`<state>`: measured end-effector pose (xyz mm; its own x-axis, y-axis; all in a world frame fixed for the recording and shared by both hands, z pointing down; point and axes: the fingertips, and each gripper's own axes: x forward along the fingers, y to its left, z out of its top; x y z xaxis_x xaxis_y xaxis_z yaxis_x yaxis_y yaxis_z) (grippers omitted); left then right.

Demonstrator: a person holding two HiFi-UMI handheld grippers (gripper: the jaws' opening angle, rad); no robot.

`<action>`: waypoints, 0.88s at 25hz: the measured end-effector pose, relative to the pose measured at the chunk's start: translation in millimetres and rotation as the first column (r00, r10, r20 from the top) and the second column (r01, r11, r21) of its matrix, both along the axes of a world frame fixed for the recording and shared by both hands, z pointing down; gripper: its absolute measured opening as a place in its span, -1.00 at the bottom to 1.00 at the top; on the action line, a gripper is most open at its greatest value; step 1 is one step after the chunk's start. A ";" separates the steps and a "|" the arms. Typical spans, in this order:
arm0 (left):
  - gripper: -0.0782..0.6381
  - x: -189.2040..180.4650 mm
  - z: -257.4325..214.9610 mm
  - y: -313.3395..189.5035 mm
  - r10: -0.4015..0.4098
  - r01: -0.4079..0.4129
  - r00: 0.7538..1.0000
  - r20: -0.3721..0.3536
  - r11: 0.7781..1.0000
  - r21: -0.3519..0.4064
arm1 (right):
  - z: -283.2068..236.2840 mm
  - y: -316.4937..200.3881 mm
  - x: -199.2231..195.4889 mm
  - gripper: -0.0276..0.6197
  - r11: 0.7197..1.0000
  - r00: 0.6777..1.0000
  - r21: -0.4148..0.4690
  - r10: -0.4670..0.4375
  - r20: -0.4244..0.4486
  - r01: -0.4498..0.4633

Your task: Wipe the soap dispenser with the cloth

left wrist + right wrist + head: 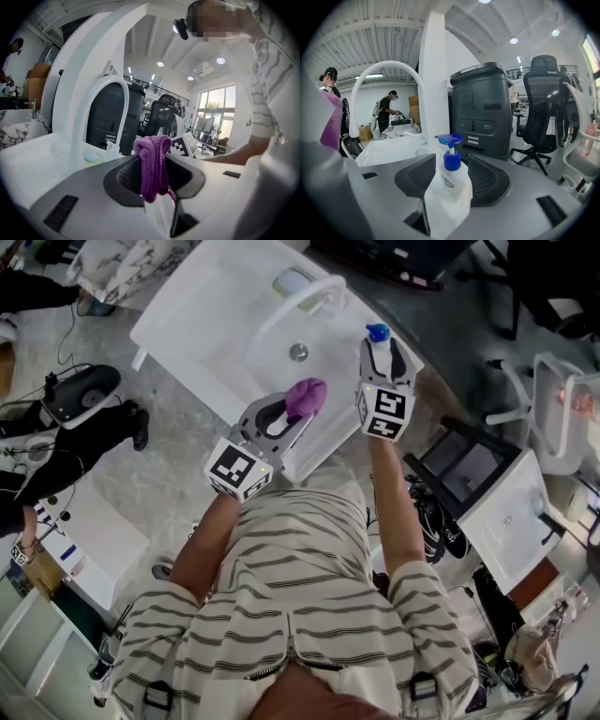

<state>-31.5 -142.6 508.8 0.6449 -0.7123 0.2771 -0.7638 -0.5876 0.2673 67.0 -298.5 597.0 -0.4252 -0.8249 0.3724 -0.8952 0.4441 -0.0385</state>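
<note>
A clear soap dispenser (pixel 451 180) with a blue pump (pixel 378 333) stands upright at the right corner of the white sink (pixel 202 310). My right gripper (pixel 383 360) reaches around it; its jaws flank the bottle with a thin gap on the left side, so the right gripper (pixel 452 174) is open. A bunched purple cloth (pixel 307 397) hangs from my left gripper (pixel 287 418), which hovers over the sink's near rim, left of the dispenser. In the left gripper view the cloth (pixel 153 164) is pinched between the jaws of the left gripper (pixel 154 176), which is shut on it.
A tall white arched faucet (pixel 295 306) rises over the basin and drain (pixel 298 352). A bar of soap (pixel 91 156) and a small bottle (pixel 111 151) sit by the faucet base. A black cabinet (pixel 480 110) and an office chair (pixel 543 108) stand beyond. A white drawer unit (pixel 502 512) is to the right.
</note>
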 end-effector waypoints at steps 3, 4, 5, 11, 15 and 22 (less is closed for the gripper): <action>-0.45 -0.7 -4.9 2.2 -0.006 0.006 1.000 0.009 1.000 0.009 | -12.6 6.5 0.8 -0.29 1.000 1.000 0.014 0.003 0.020 -0.004; -0.45 -0.8 -6.1 3.9 -0.008 0.008 1.000 0.013 1.000 0.013 | -16.7 9.9 0.8 -0.31 1.000 1.000 0.017 0.004 0.029 -0.005; -0.45 -0.9 -6.7 5.9 -0.009 0.008 1.000 0.018 1.000 0.017 | -20.8 13.8 0.8 -0.34 1.000 0.999 0.021 0.005 0.038 -0.006; -0.45 -1.4 -16.3 15.1 -0.023 0.020 0.999 0.040 0.998 0.066 | -52.1 41.3 1.5 -0.54 0.999 0.995 0.044 0.013 0.101 -0.018; -0.45 -8.2 -22.8 20.2 -0.071 0.068 0.997 0.033 0.995 0.076 | -77.6 65.4 0.3 -0.74 0.998 0.993 0.065 0.016 0.115 -0.024; -0.45 -9.3 -36.2 32.0 -0.062 0.059 0.998 0.020 0.993 0.107 | -114.9 112.2 -4.5 -0.91 0.996 0.987 0.083 0.031 0.157 -0.044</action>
